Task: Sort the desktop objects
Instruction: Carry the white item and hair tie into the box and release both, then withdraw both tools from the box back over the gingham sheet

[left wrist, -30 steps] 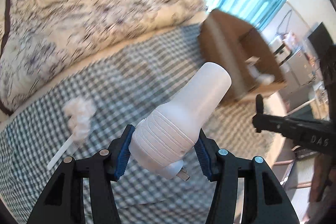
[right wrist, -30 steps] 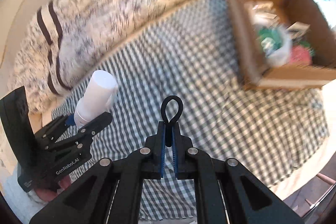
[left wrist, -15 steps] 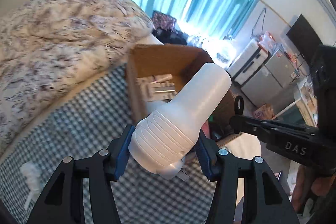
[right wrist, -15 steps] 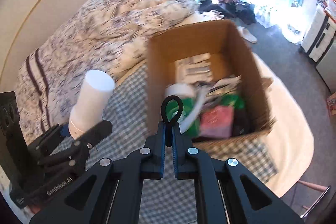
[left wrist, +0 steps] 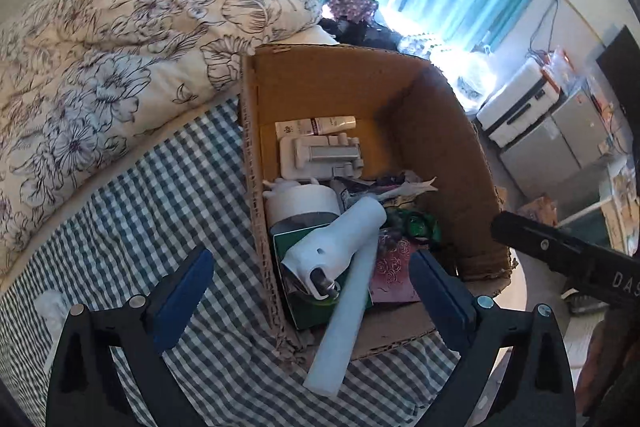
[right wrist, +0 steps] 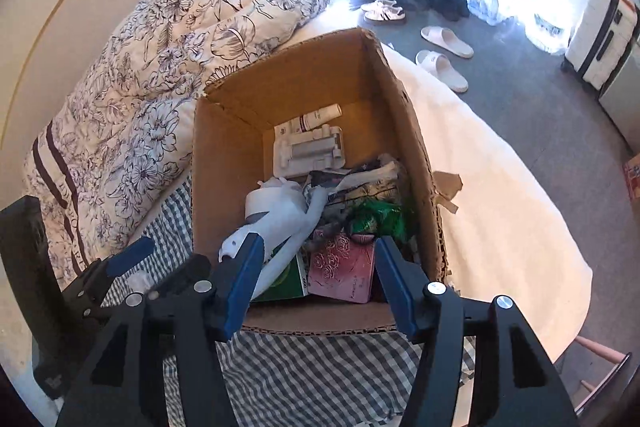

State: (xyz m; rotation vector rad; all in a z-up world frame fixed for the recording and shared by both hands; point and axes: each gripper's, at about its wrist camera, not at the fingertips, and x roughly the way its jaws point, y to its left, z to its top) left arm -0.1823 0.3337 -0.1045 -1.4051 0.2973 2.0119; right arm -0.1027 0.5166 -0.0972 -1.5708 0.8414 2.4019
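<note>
Two grippers: we are hovering both over the cardboard box (left wrist: 436, 131) on the checked bedsheet (left wrist: 152, 211), beside the flowered quilt (left wrist: 120, 39).
Left gripper (left wrist: 310, 275): its fingers have just been opening and are standing wide apart, clamped on nothing.
White bottle (left wrist: 336, 243): it is lying free on the pile in the near corner of the box, on a green packet (left wrist: 292, 239), apart from both blue pads.
Pale tube (left wrist: 348, 315): it is slanting across the box's near rim, one end reaching out over the sheet.
Right gripper (right wrist: 316, 267): its fingers have just been opening too, with nothing between them; we cannot make out any small thing it may have let fall among the clutter.
Step in hand: we are judging this as the release into the box.
Doing it well: we are advising a straight lift with fingers kept spread, clear of the cardboard rim, and a glance at the tube, which looks likely to tip out.
</note>
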